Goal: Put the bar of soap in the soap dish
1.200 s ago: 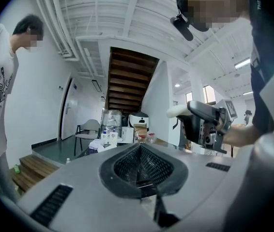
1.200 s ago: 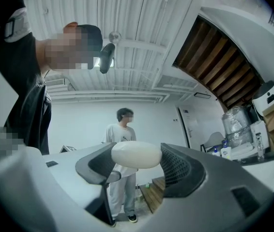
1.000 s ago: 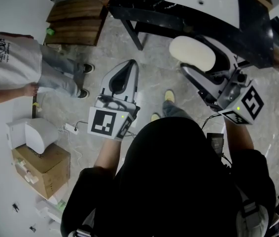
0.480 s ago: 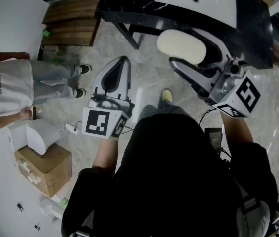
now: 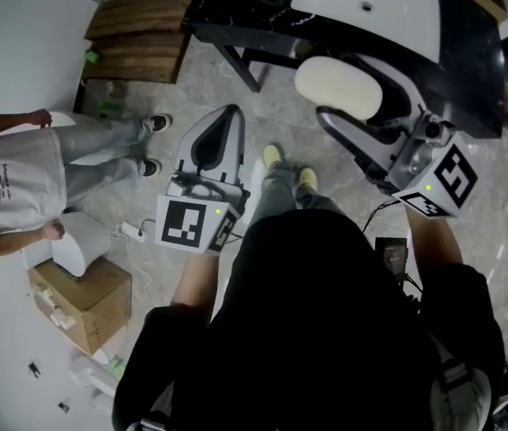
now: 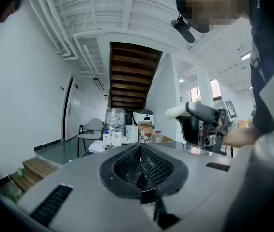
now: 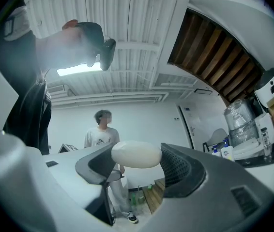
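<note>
Soap bar (image 5: pixel 337 88) is pinched near the jaw tips of my right gripper (image 7: pixel 138 166), held off the floor with nothing under it. My left gripper (image 6: pixel 141 167) has its jaws pressed together on nothing. I judge the pickup done, and the whole placing is left to do. I can't pick out a soap dish in any view, so locating it comes first.

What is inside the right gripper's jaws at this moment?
A pale oval bar of soap, clamped between both jaws. The pads cover its gripped sides.
</note>
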